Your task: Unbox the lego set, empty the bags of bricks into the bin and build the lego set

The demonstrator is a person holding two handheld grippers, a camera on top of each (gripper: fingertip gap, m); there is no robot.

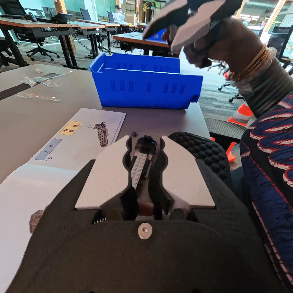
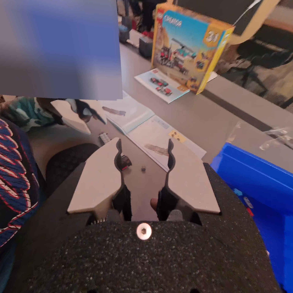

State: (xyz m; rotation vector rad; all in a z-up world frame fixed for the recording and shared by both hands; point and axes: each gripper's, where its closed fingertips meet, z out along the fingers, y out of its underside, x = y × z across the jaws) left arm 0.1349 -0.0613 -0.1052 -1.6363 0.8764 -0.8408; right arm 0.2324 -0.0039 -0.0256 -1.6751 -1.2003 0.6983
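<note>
A partly built lego model (image 1: 141, 160), a grey studded plate with black and blue parts, lies on the grey table (image 1: 158, 120). My left gripper (image 1: 145, 137) hovers just behind it, jaws a little apart on either side of it with narrow gaps showing. The right wrist view shows this gripper (image 2: 96, 127) raised near the model's rear end (image 2: 103, 138). My right gripper (image 2: 144, 140) is open and empty, high above the table; it also shows in the left wrist view (image 1: 158, 42). A small dark piece (image 1: 134, 133) lies beside the model's front.
The blue bin (image 1: 142, 88) stands behind the model and holds bricks (image 2: 247, 204). An open instruction booklet (image 1: 88, 134) lies to the left. The lego box (image 2: 190, 47) stands on another booklet (image 2: 161, 85). Empty bags (image 1: 39, 79) lie far left. A black cushion (image 1: 203, 155) sits at the table edge. My right fingertips sit around 15 cm from my left ones. Left tips and right tips are each some 15 cm from the small dark piece (image 1: 134, 133). The right camera catches it too, in the right wrist view (image 2: 144, 170).
</note>
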